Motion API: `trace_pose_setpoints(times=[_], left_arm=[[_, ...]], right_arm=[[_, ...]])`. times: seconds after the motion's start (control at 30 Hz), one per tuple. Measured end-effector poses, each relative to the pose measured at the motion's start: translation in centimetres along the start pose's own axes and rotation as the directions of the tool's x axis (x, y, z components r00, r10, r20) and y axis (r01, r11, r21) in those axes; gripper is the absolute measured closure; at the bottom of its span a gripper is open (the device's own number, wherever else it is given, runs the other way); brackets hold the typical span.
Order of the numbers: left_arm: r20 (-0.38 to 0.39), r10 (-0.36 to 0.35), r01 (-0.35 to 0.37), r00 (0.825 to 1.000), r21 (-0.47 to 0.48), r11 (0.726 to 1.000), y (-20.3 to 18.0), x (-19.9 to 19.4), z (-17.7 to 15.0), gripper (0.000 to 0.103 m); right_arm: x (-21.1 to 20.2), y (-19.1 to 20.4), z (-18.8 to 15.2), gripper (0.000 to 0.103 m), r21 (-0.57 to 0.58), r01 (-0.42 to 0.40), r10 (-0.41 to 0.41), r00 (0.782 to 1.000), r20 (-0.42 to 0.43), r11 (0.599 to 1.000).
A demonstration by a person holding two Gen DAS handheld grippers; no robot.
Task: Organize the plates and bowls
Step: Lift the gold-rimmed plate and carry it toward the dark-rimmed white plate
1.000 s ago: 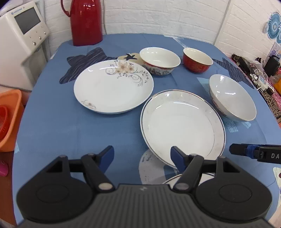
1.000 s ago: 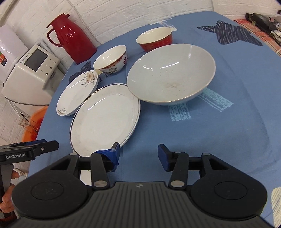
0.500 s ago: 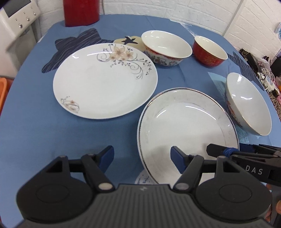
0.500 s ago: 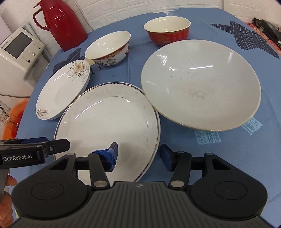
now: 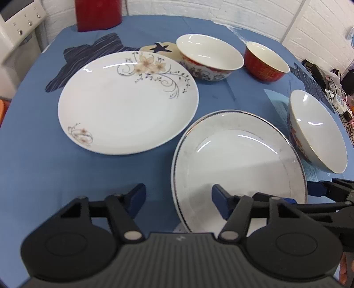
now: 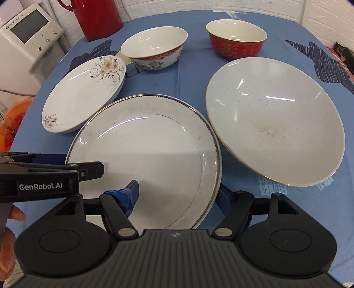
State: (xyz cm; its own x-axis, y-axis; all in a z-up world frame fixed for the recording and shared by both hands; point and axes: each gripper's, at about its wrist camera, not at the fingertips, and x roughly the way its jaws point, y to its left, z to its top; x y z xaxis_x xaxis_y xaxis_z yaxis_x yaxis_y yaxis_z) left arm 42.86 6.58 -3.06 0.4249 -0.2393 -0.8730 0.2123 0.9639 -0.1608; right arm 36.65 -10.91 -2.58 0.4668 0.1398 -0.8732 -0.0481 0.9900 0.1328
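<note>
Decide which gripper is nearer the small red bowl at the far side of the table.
Right. The right gripper straddles the silver-rimmed plate's edge, on the small red bowl's side; the left gripper is farther left.

A home dining corner: blue-clothed table (image 5: 33, 168); red thermos (image 6: 97, 17); white appliance (image 6: 28, 42); white brick wall (image 5: 199, 8).

Both grippers nearer rimmed plate (image 6: 154, 141).
</note>
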Motion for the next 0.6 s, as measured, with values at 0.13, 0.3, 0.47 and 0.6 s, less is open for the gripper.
trace_pose_setpoints(times=[0.13, 0.3, 0.47, 0.6], left_arm=[[-0.011, -0.012, 0.013, 1.0, 0.031, 0.999, -0.9, 0.0, -0.1, 0.071], [-0.013, 0.0, 0.001, 1.0, 0.033, 0.999, -1.0, -0.1, -0.2, 0.071], [-0.015, -0.006, 0.006, 1.0, 0.013, 1.0, -0.6, -0.7, -0.6, 0.071], [0.011, 0.006, -0.006, 1.0, 0.03, 1.0, -0.7, -1.9, -0.6, 0.071]], right_arm=[[0.0, 0.1, -0.1, 0.049, -0.002, 0.018, -0.018, 1.0, 0.026, 1.0], [-0.4, -1.3, -0.3, 0.089, -0.007, 0.016, -0.016, 0.998, 0.067, 1.0], [-0.5, -1.7, -0.9, 0.09, 0.007, -0.008, 0.007, 0.995, 0.1, 1.0], [-0.8, -2.2, -1.3, 0.09, 0.064, -0.071, 0.063, 0.991, 0.121, 0.995]])
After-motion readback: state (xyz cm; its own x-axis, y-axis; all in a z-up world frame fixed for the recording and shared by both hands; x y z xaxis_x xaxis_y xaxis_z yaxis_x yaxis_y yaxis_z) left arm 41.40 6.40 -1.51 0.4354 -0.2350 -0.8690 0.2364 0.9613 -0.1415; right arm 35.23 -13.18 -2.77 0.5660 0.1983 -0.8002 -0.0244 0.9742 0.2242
